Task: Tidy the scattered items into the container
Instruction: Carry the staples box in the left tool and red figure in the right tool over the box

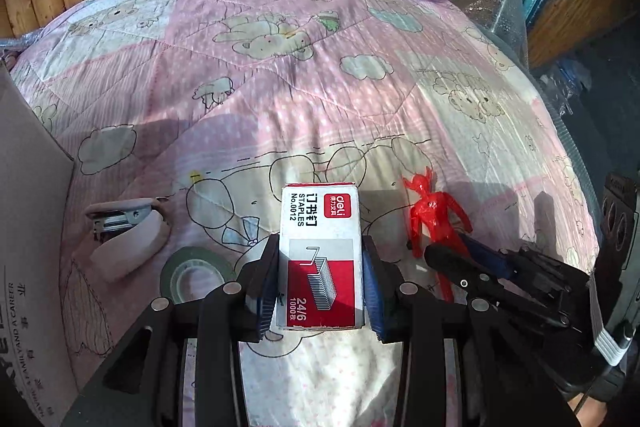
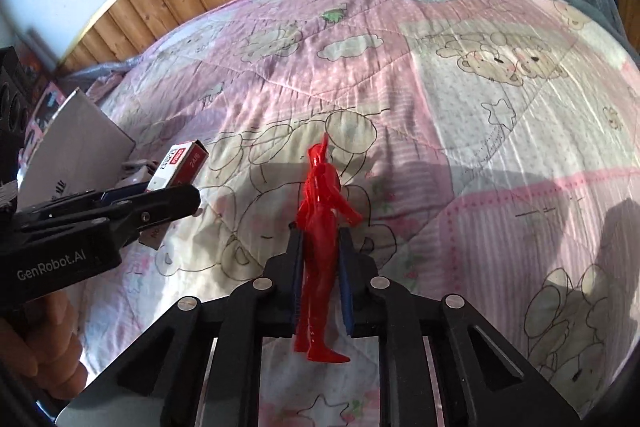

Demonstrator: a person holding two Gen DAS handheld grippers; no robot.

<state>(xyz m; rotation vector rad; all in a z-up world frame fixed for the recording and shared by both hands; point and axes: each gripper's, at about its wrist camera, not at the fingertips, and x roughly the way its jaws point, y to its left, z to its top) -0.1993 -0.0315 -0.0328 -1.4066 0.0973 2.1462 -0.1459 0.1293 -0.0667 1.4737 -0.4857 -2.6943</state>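
Left tongs (image 1: 320,267) clamp our staple box (image 1: 320,255) above the quilt (image 1: 280,67); right tongs (image 2: 320,267) clamp our red figure (image 2: 320,247). At nine o'clock of the box lie tape (image 1: 192,273) and stapler (image 1: 128,231), carton (image 1: 28,227) beyond.

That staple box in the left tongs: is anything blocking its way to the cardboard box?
Nothing visible blocks it. The staple box is held above the quilt; stapler and tape roll lie low toward the cardboard box.
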